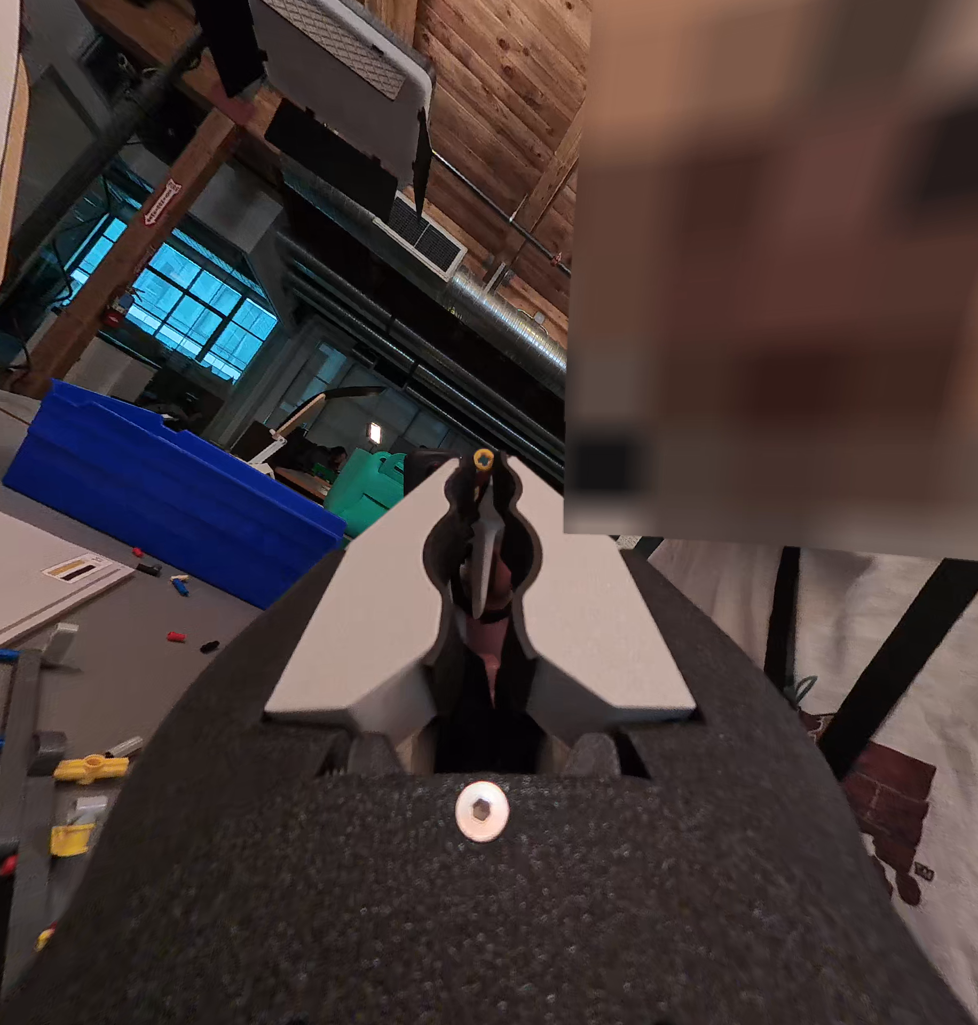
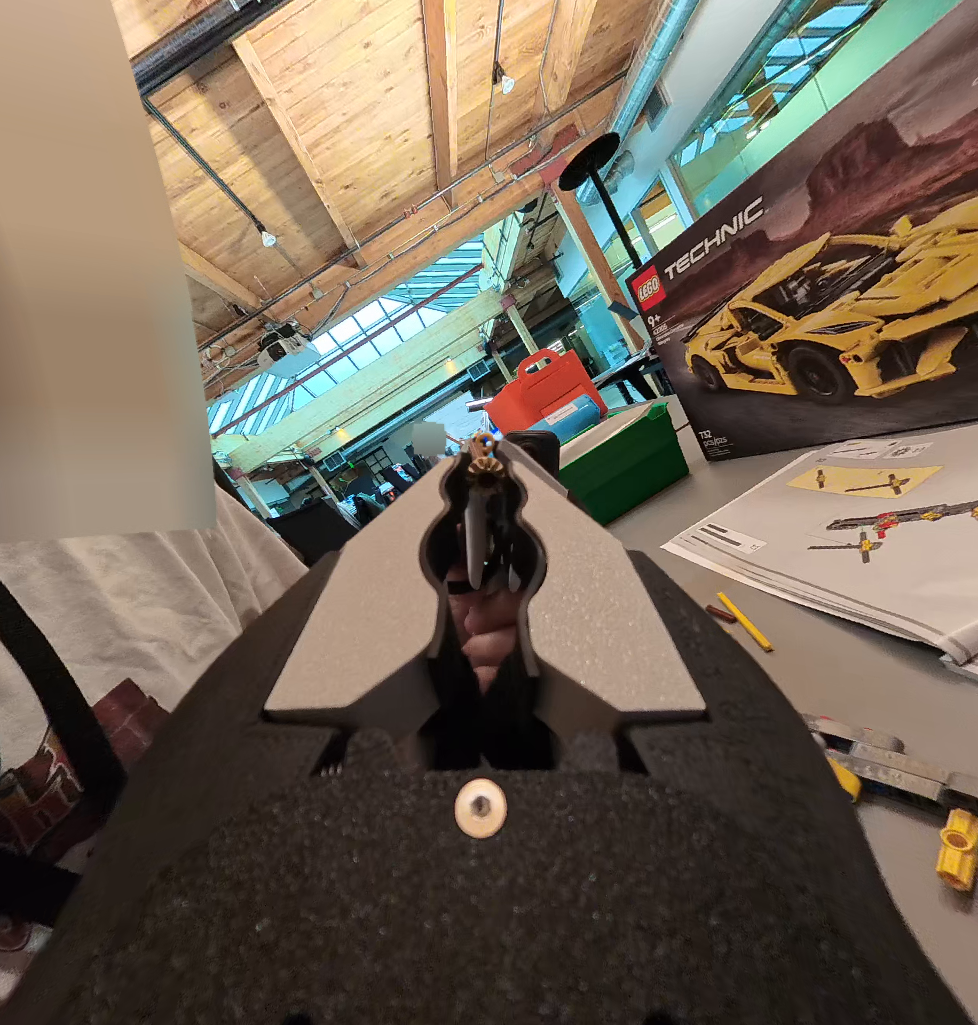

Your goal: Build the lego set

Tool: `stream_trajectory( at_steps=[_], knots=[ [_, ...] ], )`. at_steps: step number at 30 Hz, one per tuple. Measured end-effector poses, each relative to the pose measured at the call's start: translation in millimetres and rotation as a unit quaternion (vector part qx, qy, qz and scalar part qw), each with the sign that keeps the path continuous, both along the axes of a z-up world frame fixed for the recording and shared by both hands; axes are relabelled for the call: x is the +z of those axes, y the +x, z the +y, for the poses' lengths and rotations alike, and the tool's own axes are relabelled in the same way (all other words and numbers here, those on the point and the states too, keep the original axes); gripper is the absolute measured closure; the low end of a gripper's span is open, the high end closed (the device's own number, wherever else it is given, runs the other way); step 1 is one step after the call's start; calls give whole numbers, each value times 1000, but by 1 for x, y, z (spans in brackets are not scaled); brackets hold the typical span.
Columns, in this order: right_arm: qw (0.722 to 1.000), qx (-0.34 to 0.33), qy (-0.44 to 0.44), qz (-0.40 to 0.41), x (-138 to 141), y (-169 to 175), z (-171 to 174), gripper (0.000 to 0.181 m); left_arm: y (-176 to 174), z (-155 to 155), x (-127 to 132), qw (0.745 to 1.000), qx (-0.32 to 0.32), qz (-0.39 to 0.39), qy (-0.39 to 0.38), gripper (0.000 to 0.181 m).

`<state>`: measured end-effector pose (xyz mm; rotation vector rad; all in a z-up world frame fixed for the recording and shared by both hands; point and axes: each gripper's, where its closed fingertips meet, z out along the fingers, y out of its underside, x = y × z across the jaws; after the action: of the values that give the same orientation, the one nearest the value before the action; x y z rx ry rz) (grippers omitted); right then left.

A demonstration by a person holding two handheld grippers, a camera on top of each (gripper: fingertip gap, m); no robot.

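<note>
Both grippers are raised off the table and tilted upward, tips pointing at each other. My left gripper (image 1: 482, 471) is shut on a small yellow piece (image 1: 483, 459) with a cross hole, held at the very tips; a dark part runs back from it between the fingers. My right gripper (image 2: 482, 460) is shut on a tan gear (image 2: 482, 470), with a small blue-and-yellow bit (image 2: 482, 441) just beyond it. I cannot tell whether the two held pieces touch. A grey part-built frame lies on the table in the left (image 1: 21, 776) and right (image 2: 891, 771) wrist views.
Loose yellow connectors (image 1: 90, 768) (image 2: 958, 837), a yellow axle (image 2: 744, 621) and small pins (image 1: 176, 637) lie on the table. An open instruction booklet (image 2: 864, 560), the set's box (image 2: 836, 333), a green bin (image 2: 625, 460) and a blue bin (image 1: 170, 488) stand around. A person in a white shirt (image 1: 891, 693) is close behind. The grippers are tip to tip, or close to it.
</note>
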<state>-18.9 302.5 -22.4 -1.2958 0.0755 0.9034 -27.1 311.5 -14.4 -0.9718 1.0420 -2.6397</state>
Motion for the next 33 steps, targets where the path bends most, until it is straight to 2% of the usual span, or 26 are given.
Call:
stream_trajectory(
  at_steps=[17,23,26,33],
  knots=[
    [999,-15,-14,-36,-6,6,-4,171,3,-7,-7,1000,-11,17,18,177],
    [999,0,-36,-32,-15,5,-2,171,4,-6,-13,996,13,21,84,177],
    [996,1,-54,-66,-21,3,-2,171,4,-6,-16,994,6,28,107,177],
    [980,36,-97,-172,-40,-3,-10,171,-5,-13,-30,982,-59,49,170,177]
  ],
)
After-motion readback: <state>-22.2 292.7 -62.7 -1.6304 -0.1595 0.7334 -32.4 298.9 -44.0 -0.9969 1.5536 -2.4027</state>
